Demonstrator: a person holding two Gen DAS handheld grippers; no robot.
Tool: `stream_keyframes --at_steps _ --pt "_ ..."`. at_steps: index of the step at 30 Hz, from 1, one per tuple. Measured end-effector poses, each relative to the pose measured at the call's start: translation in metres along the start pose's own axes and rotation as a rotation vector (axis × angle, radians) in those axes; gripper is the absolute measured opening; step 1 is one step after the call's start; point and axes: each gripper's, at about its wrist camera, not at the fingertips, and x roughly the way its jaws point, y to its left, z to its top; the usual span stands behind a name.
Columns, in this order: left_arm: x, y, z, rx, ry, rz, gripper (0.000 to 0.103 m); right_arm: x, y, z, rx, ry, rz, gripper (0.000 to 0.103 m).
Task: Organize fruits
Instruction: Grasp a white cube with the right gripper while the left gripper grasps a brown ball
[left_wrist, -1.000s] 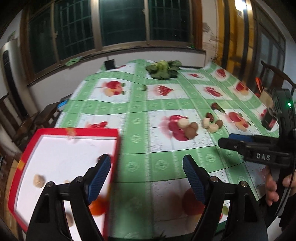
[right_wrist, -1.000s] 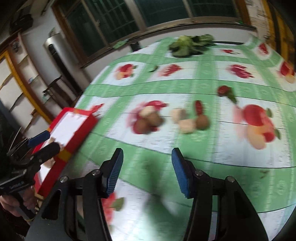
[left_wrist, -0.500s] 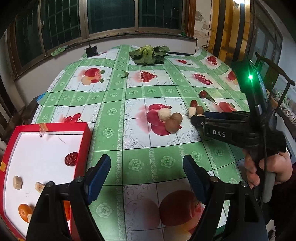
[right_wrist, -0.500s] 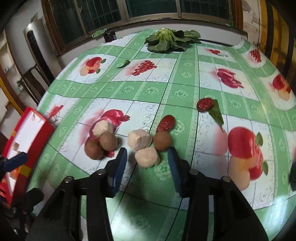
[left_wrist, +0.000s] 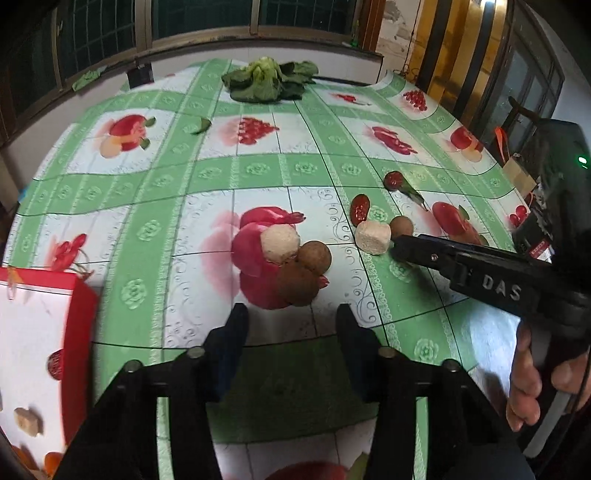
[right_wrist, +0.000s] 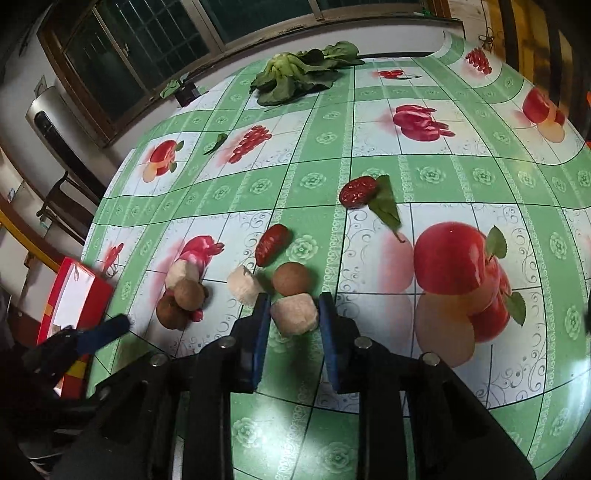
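Observation:
Loose fruits lie on the green fruit-print tablecloth. My right gripper (right_wrist: 293, 308) is open with its jaws on either side of a pale peeled fruit (right_wrist: 295, 314), just touching or nearly so. Beyond it lie a brown round fruit (right_wrist: 291, 278), another pale piece (right_wrist: 242, 284) and a red slice (right_wrist: 273, 244). My left gripper (left_wrist: 290, 323) is open and empty, just short of two brown fruits (left_wrist: 299, 282) and a pale piece (left_wrist: 279, 243). The red tray (left_wrist: 79, 332) with white floor holds a few pieces at the left.
A bunch of leafy greens (left_wrist: 267, 81) lies at the table's far edge. A red fruit with a leaf (right_wrist: 360, 192) sits further out. Windows and a wall stand behind the table. A small black box (left_wrist: 140, 74) rests at the far left edge.
Both grippers moved forward and down toward the fruits. The right gripper's jaws now flank the pale fruit. The left gripper moved away from the tray toward the brown fruits.

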Motion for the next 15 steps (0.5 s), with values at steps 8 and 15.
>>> stream_keyframes --at_steps 8,15 --pt "0.012 -0.009 0.007 0.012 -0.03 -0.002 0.024 0.0 -0.001 0.001 -0.007 0.002 -0.002 0.028" --pt "-0.009 -0.013 -0.007 0.03 -0.085 0.062 0.024 0.001 0.002 0.0 -0.021 -0.004 -0.008 0.028"
